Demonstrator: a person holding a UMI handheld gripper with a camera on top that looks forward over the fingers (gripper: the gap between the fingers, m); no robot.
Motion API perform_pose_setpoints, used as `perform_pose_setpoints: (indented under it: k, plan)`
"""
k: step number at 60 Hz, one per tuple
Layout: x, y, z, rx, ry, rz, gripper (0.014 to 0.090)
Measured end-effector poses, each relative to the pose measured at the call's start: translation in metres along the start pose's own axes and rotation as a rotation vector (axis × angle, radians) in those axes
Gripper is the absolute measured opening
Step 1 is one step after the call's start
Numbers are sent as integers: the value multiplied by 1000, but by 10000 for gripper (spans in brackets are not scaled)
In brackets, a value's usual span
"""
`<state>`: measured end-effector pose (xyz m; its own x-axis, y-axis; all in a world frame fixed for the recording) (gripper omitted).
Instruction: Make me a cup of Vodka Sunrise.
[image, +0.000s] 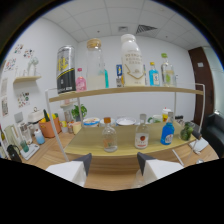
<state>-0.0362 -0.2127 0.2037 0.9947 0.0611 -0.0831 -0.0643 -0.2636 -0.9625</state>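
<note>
Ahead, in the gripper view, the gripper (113, 167) is seen with its two fingers spread wide apart, and nothing is held between them; only bare wood of the table (111, 164) shows in the gap. One white finger (75, 170) is seen to one side and the other at the opposite side, each with a dark tip pointing inward.

Just beyond the fingers, a low wooden platform (125, 134) is laid on the table, and three bottles are stood upright on it, well apart from one another. A clear glass bottle with a brown stopper (109, 137) is placed nearest the middle, slightly toward one finger. A second clear bottle with a red label (142, 135) is set beside it. A blue bottle (168, 132) is stood further along the same platform. Which of these is the vodka cannot be told, since the labels are too small to read.

Behind the bottles, several white plates or bowls are arranged along the back of the platform.

Above, a wooden shelf (125, 91) is carried on a thin white frame. On it are lined a large black can (65, 70), a tall clear jar with a cork lid (95, 65), a big white bottle (132, 60) and several smaller bottles.

A plant pot (47, 127) is seen off to the side on the table
</note>
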Motion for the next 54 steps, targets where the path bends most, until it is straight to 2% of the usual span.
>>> perform_pose_setpoints:
  k: [10, 17, 26, 29, 44, 54]
  plan:
    - [-14, -19, 52, 11, 17, -51, 805]
    - [-11, -19, 85, -28, 52, -68, 704]
    - [-10, -12, 109, -68, 70, -68, 432]
    - [-7, -12, 111, -63, 89, -73, 374]
    - [-10, -12, 105, -63, 58, -55, 358]
    - [-15, -25, 87, -33, 43, -70, 359]
